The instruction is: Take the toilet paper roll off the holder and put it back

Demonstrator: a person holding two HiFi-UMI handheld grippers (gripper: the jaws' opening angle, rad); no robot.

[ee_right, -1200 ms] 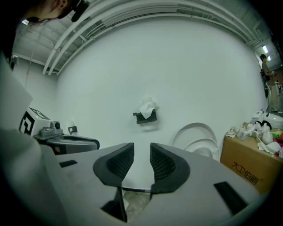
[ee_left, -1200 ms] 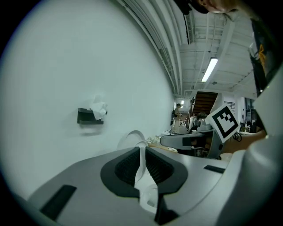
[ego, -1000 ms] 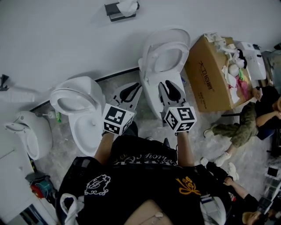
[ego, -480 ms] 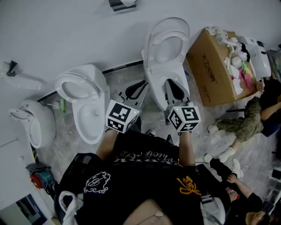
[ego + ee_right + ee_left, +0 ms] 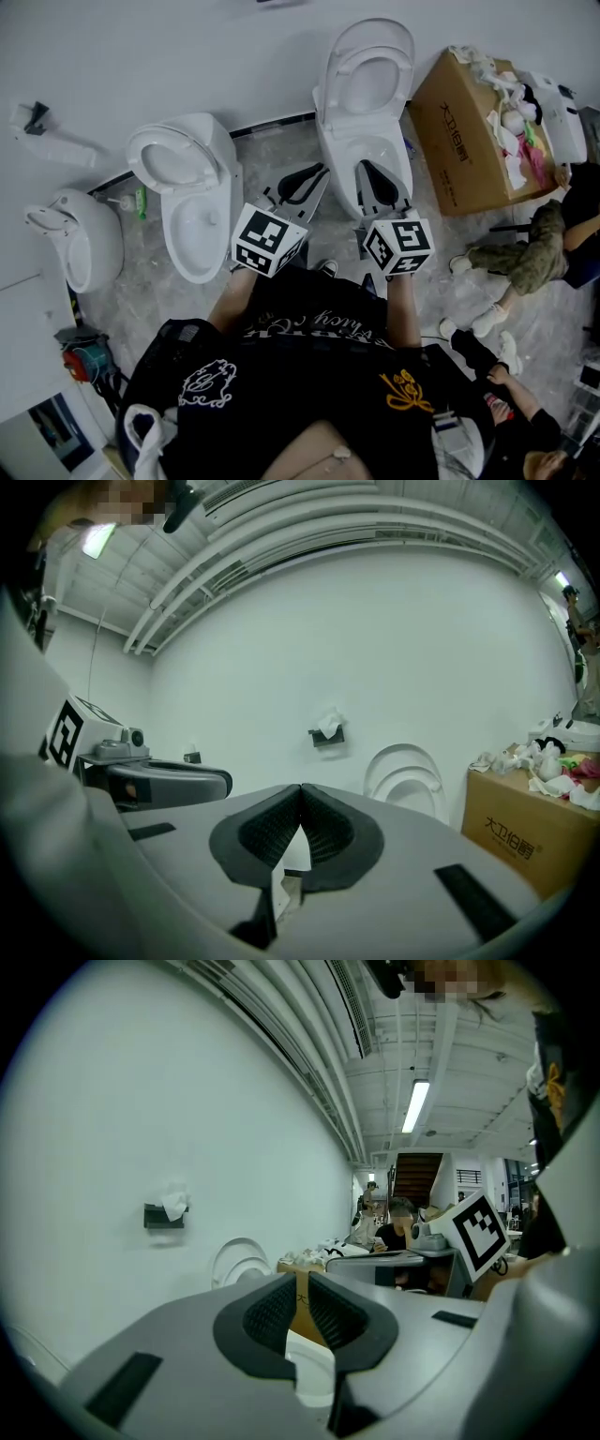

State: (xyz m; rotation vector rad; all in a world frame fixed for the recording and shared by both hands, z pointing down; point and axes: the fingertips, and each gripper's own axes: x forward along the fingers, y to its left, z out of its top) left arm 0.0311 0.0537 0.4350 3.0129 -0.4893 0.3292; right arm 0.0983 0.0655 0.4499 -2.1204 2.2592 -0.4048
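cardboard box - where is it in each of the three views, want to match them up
Head view: cardboard box at upper right, just right of the toilet with the raised lid.
Left gripper view: low centre, a brown strip right of that lid.
Right gripper view: lower right.
Shared landmark: the raised lid, beside the box in all three.

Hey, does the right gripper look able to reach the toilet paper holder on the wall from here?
Probably not yet. The right gripper, whose jaws have just closed on nothing, is well short of the toilet paper holder on the wall, and a toilet stands just ahead of it.
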